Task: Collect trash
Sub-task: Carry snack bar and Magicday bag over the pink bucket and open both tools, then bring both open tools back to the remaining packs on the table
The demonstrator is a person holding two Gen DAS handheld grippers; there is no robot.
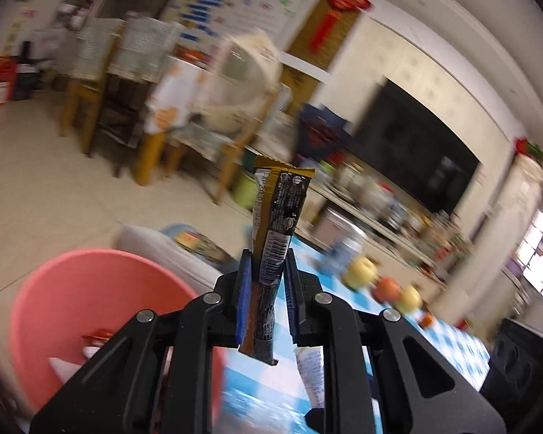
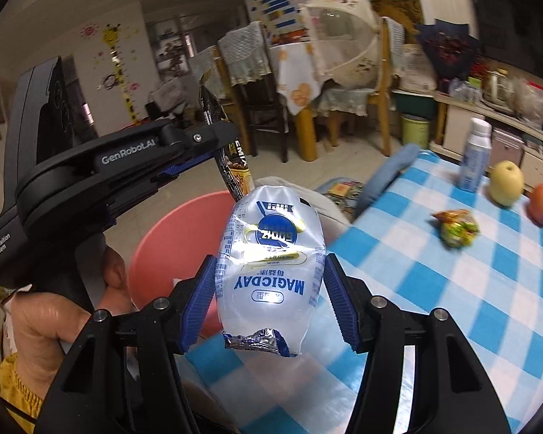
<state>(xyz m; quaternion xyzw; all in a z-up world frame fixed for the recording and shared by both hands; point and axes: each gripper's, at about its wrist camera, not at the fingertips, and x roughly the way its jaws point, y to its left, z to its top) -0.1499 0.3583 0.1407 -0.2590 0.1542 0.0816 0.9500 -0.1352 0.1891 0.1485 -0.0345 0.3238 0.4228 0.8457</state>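
My left gripper (image 1: 268, 256) is shut on a black and gold snack wrapper (image 1: 280, 209) that stands upright between its blue pads. The pink basin (image 1: 83, 296) sits low to its left, with scraps of trash inside. My right gripper (image 2: 268, 264) is shut on a clear white plastic pouch (image 2: 271, 253) printed with blue letters. In the right wrist view the left gripper (image 2: 221, 137), held in a hand (image 2: 54, 311), hovers over the pink basin (image 2: 177, 231) with the wrapper (image 2: 235, 166) in it. A crumpled colourful wrapper (image 2: 458, 229) lies on the blue checked tablecloth (image 2: 434, 307).
On the table stand a white spray bottle (image 2: 474, 155), a yellow apple (image 2: 506, 182) and a red fruit (image 2: 542, 204). Wooden chairs (image 2: 257, 83) and a covered dining table (image 2: 307, 68) stand beyond on the tiled floor. A grey cushion (image 1: 163, 253) lies by the basin.
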